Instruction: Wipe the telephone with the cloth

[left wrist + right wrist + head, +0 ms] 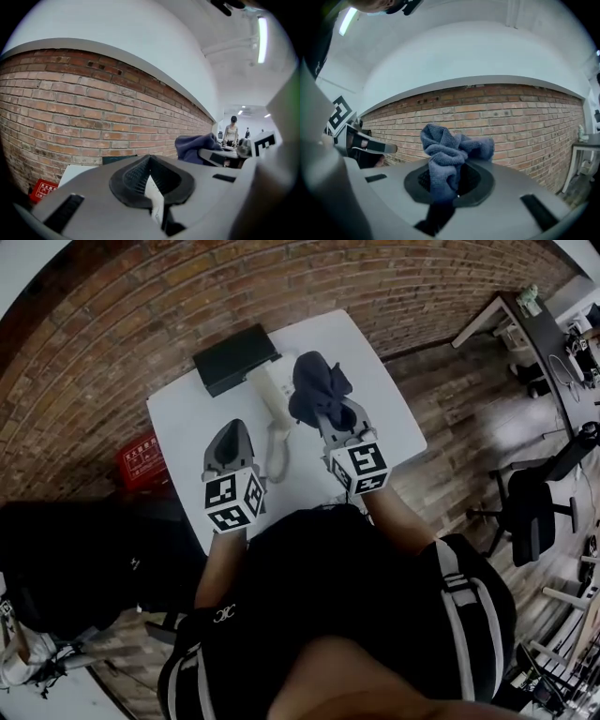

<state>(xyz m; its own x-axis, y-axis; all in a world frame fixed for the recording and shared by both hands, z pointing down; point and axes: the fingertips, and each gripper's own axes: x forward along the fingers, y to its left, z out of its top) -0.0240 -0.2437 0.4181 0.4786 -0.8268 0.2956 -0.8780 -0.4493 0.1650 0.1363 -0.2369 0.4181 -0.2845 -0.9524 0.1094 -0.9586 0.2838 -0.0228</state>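
Bunching from the clamped right hand-held gripper [325, 411], cloth [317, 382] beside the telephone [269, 390]; left hand-held gripper [232, 429] closed, empty.

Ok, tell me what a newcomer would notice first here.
The dark blue cloth stands out most, bunched in the shut jaws of the right gripper over the white table. Just left of it, a pale handset lies off the black telephone, which sits at the table's far edge by the brick wall. The left gripper is nearer the person, jaws together and empty.
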